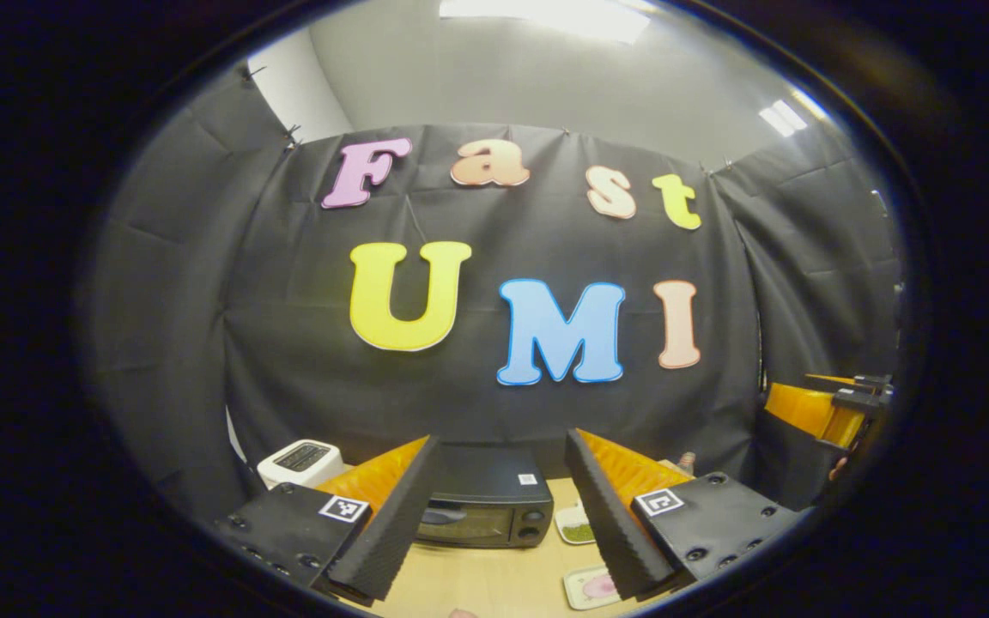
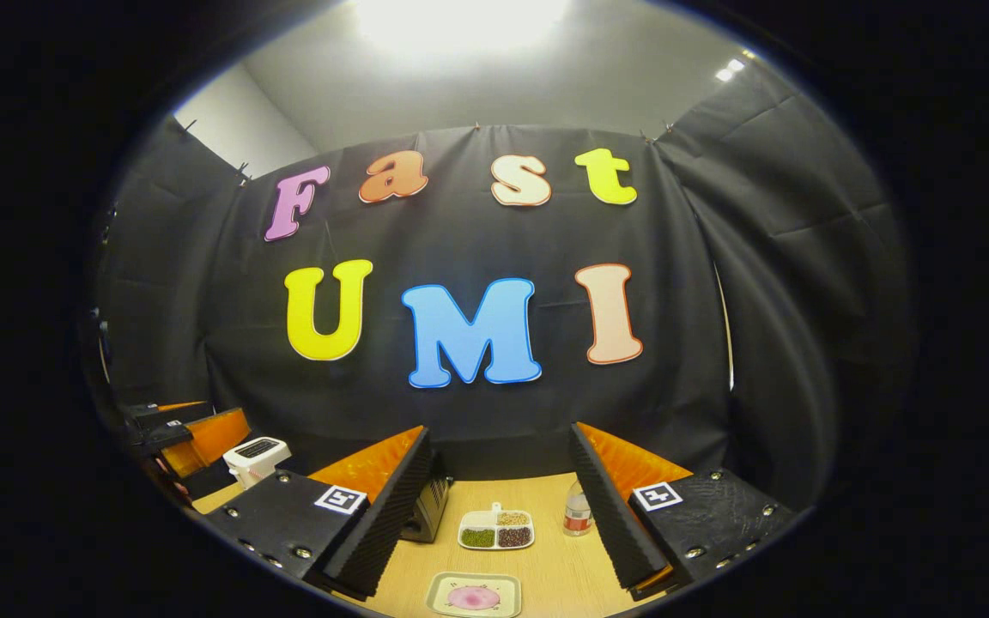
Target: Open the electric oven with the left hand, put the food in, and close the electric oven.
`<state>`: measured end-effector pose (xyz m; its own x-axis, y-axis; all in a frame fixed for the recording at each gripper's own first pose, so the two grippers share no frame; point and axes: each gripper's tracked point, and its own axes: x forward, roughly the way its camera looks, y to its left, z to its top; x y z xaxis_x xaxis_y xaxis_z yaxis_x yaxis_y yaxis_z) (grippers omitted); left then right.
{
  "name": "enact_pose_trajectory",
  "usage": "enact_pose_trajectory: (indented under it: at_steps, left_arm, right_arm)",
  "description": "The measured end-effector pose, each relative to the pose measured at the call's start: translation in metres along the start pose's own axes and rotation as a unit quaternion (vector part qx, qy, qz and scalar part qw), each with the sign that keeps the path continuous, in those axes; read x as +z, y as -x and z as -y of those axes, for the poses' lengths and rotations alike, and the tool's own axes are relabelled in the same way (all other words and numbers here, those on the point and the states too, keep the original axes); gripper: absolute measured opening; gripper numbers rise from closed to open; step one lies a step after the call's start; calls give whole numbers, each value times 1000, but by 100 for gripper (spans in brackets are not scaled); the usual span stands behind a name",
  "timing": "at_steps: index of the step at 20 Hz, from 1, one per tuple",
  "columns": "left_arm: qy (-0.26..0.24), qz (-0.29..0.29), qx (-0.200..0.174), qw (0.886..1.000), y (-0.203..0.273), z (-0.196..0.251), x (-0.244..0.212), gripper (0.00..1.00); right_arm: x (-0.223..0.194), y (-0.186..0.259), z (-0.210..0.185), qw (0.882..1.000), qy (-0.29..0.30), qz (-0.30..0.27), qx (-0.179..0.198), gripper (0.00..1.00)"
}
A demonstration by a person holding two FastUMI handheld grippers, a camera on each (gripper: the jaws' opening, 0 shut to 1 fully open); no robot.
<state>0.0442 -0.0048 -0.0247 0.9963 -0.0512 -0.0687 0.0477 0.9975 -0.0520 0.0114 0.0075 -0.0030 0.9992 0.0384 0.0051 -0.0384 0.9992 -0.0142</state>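
— What did the left gripper view show of the oven?

— The electric oven (image 1: 486, 506) stood on the wooden table (image 1: 477, 579), back near the far edge, close against the booth's cloth wall. It was a small dark box with a glass door, shut, a handle across the door's top, and two round knobs down its right side. A white sticker sat on its top. The left gripper (image 1: 501, 515) hung above the table with its jaws spread wide, nothing between them, the oven framed in the gap.

— Anything beside it?

— A white toaster (image 1: 299, 462) toward the table's left edge, and just right of the oven a divided dish (image 1: 576, 525). Nearer the front edge lay a pale plate with pink food (image 1: 591, 587). The right gripper (image 1: 838, 412) showed far off to the right; its jaws I couldn't judge there.

— And the right gripper view?

— The right gripper (image 2: 501, 515) had its jaws wide apart, empty. Between them lay the divided dish (image 2: 497, 530) with green, tan and dark fillings, the plate with pink food (image 2: 473, 596) at the front edge, and a small bottle (image 2: 577, 510). The oven (image 2: 427, 508) peeked out behind the left finger, a vented side panel. The toaster (image 2: 256, 457) stood at the left.
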Motion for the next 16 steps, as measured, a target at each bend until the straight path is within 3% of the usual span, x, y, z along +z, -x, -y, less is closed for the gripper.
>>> enact_pose_trajectory:
  at_steps: [1,2,4,14,16]
  left_arm:
    - [6,-10,-2,1000,-10,-3,-10,100]
    - [12,-22,-2,1000,-19,-8,-21,91]
    - [14,-53,-5,998,-40,-19,-49,100]
    - [-42,-187,-7,981,-147,-75,-189,97]
    - [-40,-209,-9,977,-161,-81,-211,92]
  right_arm:
    - [-5,0,-1,1000,-3,-9,1,97]
    - [-10,1,-1,1000,-4,-16,2,97]
    - [-17,1,2,1000,2,-25,-4,98]
    - [-52,1,7,996,23,-73,-48,97]
    - [-54,-1,7,995,30,-78,-57,97]
